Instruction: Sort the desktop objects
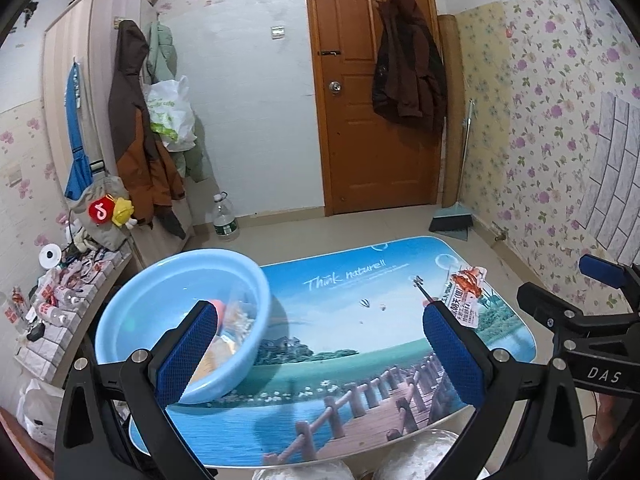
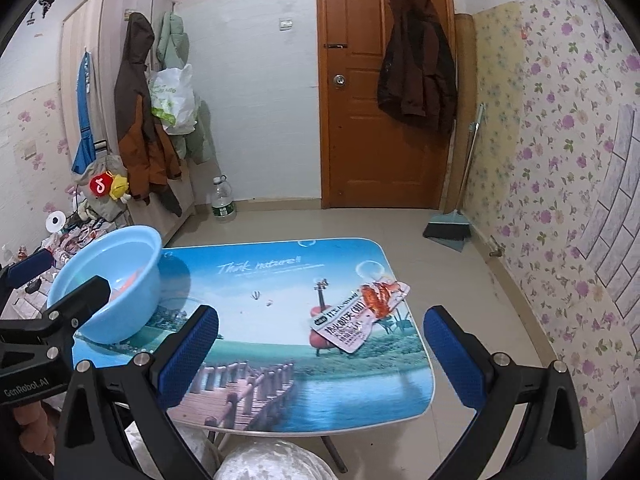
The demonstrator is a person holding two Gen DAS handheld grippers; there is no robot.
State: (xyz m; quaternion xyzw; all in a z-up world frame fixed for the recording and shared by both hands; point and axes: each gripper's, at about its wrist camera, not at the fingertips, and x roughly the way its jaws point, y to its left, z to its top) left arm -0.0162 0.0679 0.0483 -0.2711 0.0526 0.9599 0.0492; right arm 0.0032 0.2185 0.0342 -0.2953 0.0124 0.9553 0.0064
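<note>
A light blue basin [image 1: 152, 312] stands at the left edge of the small picture-printed table [image 1: 340, 344], with snack packets and something red inside. One pink-and-white snack packet [image 2: 360, 316] with a red crayfish picture lies flat at the table's right side. My left gripper [image 1: 320, 356] is open and empty above the table's near edge, its left finger in front of the basin. My right gripper [image 2: 320, 356] is open and empty too, short of the packet. Each gripper shows in the other's view: the right gripper [image 1: 568, 286] and the left gripper [image 2: 60, 280] by the basin [image 2: 120, 280].
A wooden door [image 1: 372, 92] with a brown coat faces me. A wardrobe [image 1: 80, 100] with hung coats and bags stands left, above a cluttered low shelf [image 1: 60, 300]. A water bottle [image 1: 225, 218] and a broom with dustpan [image 1: 452, 224] are on the floor. Knees show under the table's near edge.
</note>
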